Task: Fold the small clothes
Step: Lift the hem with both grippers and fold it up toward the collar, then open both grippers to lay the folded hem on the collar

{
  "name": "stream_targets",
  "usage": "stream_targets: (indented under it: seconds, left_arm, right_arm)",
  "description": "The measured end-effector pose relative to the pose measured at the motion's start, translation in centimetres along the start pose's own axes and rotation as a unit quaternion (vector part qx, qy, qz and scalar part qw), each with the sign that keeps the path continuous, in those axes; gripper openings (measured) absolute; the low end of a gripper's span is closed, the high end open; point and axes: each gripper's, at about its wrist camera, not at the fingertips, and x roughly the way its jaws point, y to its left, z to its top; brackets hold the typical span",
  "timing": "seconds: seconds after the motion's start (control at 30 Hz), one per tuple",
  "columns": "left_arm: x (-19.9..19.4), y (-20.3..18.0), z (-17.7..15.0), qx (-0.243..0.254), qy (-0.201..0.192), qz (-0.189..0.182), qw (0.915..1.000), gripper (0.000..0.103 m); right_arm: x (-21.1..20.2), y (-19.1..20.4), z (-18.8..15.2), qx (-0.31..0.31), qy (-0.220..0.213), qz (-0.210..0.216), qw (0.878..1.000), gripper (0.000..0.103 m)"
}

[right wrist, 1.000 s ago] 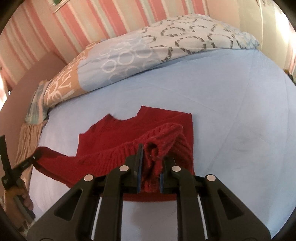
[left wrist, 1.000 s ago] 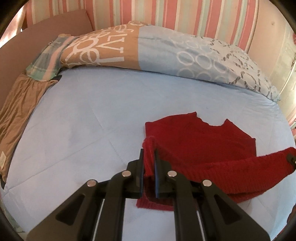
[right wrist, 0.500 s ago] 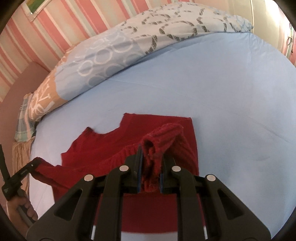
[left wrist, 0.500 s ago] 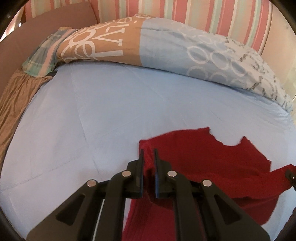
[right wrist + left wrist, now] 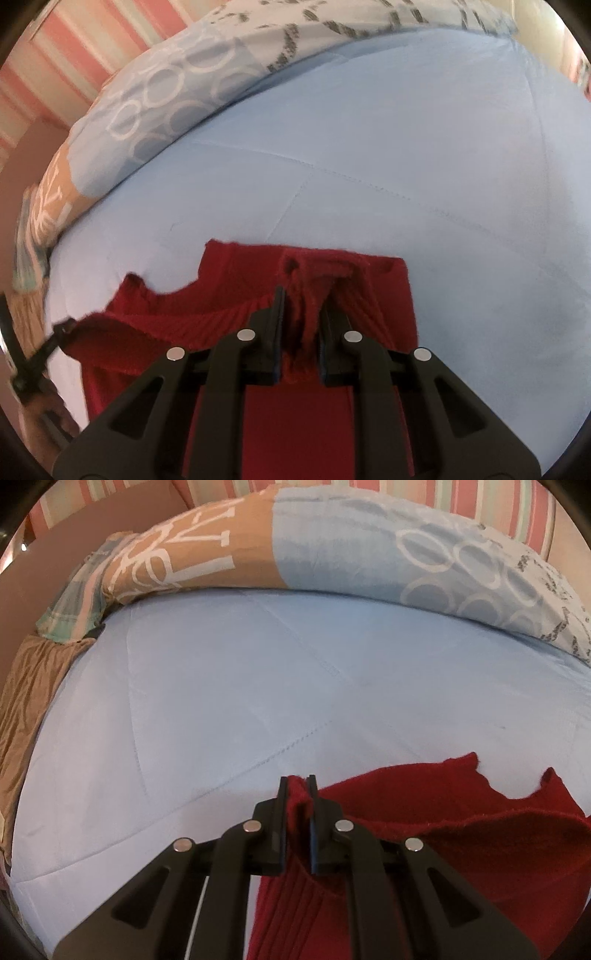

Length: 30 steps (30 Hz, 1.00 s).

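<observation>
Both grippers, left (image 5: 297,786) & right (image 5: 301,299), have jaws clamped on red sweater (image 5: 461,830) over blue bedsheet (image 5: 221,701).

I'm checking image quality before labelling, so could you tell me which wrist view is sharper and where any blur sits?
Left wrist view: sharper, stitching on the blue sheet crisp. Right wrist view: softer, the patterned duvet smeared, the red sweater edges fuzzy.

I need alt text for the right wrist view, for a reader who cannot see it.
The right gripper pinches a bunched sleeve of a red knit sweater over a light blue bedsheet. At the left edge, the left gripper holds another part. A patterned duvet lies behind.
</observation>
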Motion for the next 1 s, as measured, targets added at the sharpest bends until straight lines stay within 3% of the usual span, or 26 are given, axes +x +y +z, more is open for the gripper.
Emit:
stream_targets:
  seconds: [0.2, 0.27, 0.33, 0.4, 0.53, 0.63, 0.77, 1.0]
  left_arm:
    - [2.1, 0.6, 2.0, -0.020, 0.018, -0.013, 0.9996, 0.019]
    - [2.4, 0.6, 3.0, -0.009, 0.016, -0.010, 0.9998, 0.022]
    - [2.2, 0.7, 3.6, -0.004, 0.009, -0.008, 0.9999, 0.027]
    - [2.0, 1.0, 4.1, -0.004, 0.002, -0.001, 1.0000, 0.030]
    - [1.2, 2.2, 4.6, -0.021, -0.008, -0.013, 0.9997, 0.034]
    - [0.0, 2.6, 4.0, -0.007, -0.024, -0.012, 0.9996, 0.036]
    - [-0.9, 2.1, 1.9, 0.027, -0.029, -0.007, 0.9992, 0.036]
    - [-2.8, 0.4, -2.8, 0.068, -0.028, -0.018, 0.9971, 0.036]
  right_arm:
    - [1.0, 0.0, 1.9, 0.004, 0.003, -0.006, 1.000, 0.019]
    - [0.9, 0.1, 2.6, 0.006, -0.002, -0.004, 1.000, 0.026]
    - [0.5, 0.4, 3.0, -0.002, -0.019, -0.009, 1.000, 0.050]
    - [-0.2, 0.4, 3.5, -0.007, -0.042, -0.026, 0.999, 0.065]
    - [-1.5, 0.8, 3.9, -0.030, -0.063, -0.033, 0.997, 0.065]
    - [-2.5, 1.8, 3.1, -0.071, -0.071, -0.036, 0.994, 0.065]
    - [-3.2, 2.6, 1.0, -0.120, -0.076, -0.043, 0.989, 0.065]
    - [-3.8, 0.4, -2.7, -0.114, -0.063, -0.058, 0.990, 0.065]
